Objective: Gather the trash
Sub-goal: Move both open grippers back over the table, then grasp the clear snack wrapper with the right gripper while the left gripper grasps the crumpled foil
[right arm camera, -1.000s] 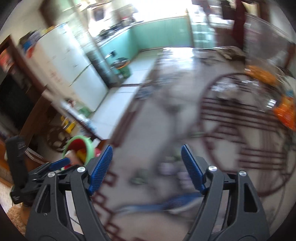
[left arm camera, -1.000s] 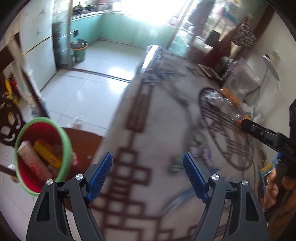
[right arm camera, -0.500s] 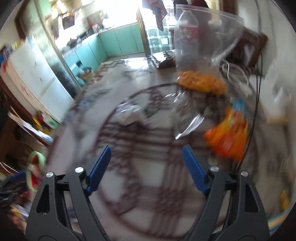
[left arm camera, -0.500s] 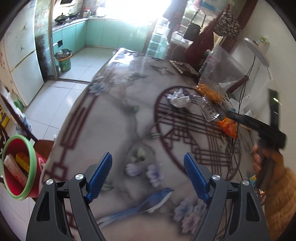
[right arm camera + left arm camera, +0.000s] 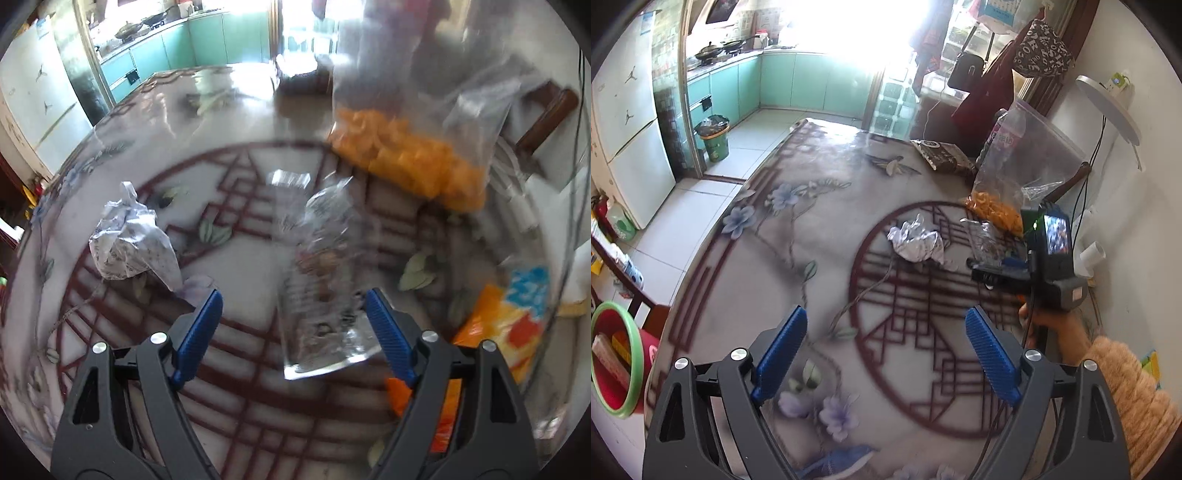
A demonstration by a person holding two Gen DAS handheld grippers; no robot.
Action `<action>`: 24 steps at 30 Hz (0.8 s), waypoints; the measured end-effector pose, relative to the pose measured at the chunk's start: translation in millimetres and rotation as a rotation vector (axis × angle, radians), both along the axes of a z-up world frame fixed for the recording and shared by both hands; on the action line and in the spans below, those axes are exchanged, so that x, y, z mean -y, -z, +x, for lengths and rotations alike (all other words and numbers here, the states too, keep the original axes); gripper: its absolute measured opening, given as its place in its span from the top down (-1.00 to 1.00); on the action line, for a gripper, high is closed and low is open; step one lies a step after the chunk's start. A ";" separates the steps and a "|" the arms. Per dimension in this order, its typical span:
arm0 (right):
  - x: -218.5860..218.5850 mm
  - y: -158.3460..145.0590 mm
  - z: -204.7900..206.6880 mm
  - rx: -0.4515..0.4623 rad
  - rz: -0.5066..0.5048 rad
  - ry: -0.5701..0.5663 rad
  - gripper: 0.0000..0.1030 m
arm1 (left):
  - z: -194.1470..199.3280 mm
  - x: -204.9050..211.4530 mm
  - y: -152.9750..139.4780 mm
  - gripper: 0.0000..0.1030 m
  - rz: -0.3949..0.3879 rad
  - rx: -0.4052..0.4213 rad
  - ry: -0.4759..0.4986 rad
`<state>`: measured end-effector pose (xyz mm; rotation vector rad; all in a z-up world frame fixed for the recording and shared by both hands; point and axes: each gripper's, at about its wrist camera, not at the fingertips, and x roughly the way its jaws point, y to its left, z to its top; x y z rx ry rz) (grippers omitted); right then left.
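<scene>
Trash lies on the table (image 5: pixel 746 280), inside the big red ring drawn on its cloth. A clear wrapper (image 5: pixel 325 280) sits between the blue fingers (image 5: pixel 388 328) of the right gripper (image 5: pixel 293 325). Those fingers are spread wide and do not squeeze it. The wrapper is blurry, so I cannot tell if a finger touches it. Left of the wrapper is a paper ball (image 5: pixel 129 236), all crumpled, near the left finger but apart from it. Behind the wrapper stands a clear bag (image 5: pixel 410 122) with orange snacks at the bottom; its top is blurry. Right of the wrapper lies an orange packet (image 5: pixel 498 325), partly hidden by the gripper.

The left gripper (image 5: pixel 886 358) is spread wide too and grips nothing. It hangs over the near part of the ring, well away from the paper ball. A red bin (image 5: pixel 617 358) with a green rim stands off the table's left edge, cut off by the picture's side.
</scene>
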<state>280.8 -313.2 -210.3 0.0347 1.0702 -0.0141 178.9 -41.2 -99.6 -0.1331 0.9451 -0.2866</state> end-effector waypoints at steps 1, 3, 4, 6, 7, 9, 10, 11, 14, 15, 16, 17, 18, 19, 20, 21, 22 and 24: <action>1.9 2.6 -0.4 -0.005 0.012 0.007 -0.27 | 5.9 4.7 1.3 -0.63 0.002 0.004 0.004; 5.7 2.9 -2.7 0.004 0.022 0.009 0.31 | 20.1 15.5 5.1 -0.63 0.006 0.004 0.008; 9.0 0.1 -5.7 0.017 0.047 -0.003 0.36 | 27.5 19.7 7.9 -0.63 0.002 0.003 0.009; 16.2 -5.1 -12.0 0.029 0.114 -0.017 0.62 | 45.8 31.1 16.1 -0.63 -0.008 -0.009 0.005; 20.5 -9.3 -18.0 0.035 0.144 -0.016 0.65 | 56.1 36.9 21.4 -0.63 -0.016 -0.019 0.001; 30.1 -15.5 -31.2 0.045 0.203 0.005 0.77 | 74.1 49.8 32.5 -0.63 -0.015 -0.032 -0.007; 35.6 -18.7 -39.2 0.052 0.240 0.021 0.77 | 82.5 56.9 37.8 -0.63 -0.008 -0.037 -0.005; 41.8 -22.7 -50.2 0.063 0.281 0.040 0.78 | 94.5 67.3 45.9 -0.63 0.004 -0.043 0.004; 48.5 -30.3 -78.8 0.068 0.328 0.059 0.78 | 119.4 90.3 64.9 -0.63 0.036 -0.065 0.026; 48.4 -30.7 -84.8 0.066 0.333 0.058 0.77 | 129.5 97.2 75.0 -0.63 0.039 -0.092 0.026; 48.7 -31.3 -90.9 0.065 0.336 0.060 0.77 | 136.6 101.0 83.5 -0.63 0.033 -0.119 0.017; 49.8 -31.7 -99.2 0.064 0.341 0.065 0.77 | 142.2 102.9 91.3 -0.63 0.020 -0.145 0.002; 50.7 -32.2 -105.9 0.060 0.349 0.069 0.77 | 145.3 103.2 96.1 -0.63 0.011 -0.158 -0.009; 53.0 -32.6 -113.9 0.057 0.364 0.078 0.77 | 148.3 103.2 101.4 -0.63 0.003 -0.173 -0.023; 50.0 -33.4 -116.9 0.053 0.375 0.083 0.76 | 151.4 103.6 107.0 -0.61 -0.012 -0.191 -0.033; 50.1 -33.0 -119.0 0.039 0.398 0.085 0.75 | 152.6 103.6 110.5 -0.60 -0.022 -0.204 -0.033; 47.6 -32.2 -116.8 0.030 0.413 0.086 0.75 | 154.8 105.2 114.9 -0.55 -0.036 -0.223 -0.026; 48.3 -33.7 -123.7 0.031 0.429 0.093 0.75 | 157.0 108.8 120.8 -0.16 -0.047 -0.241 -0.009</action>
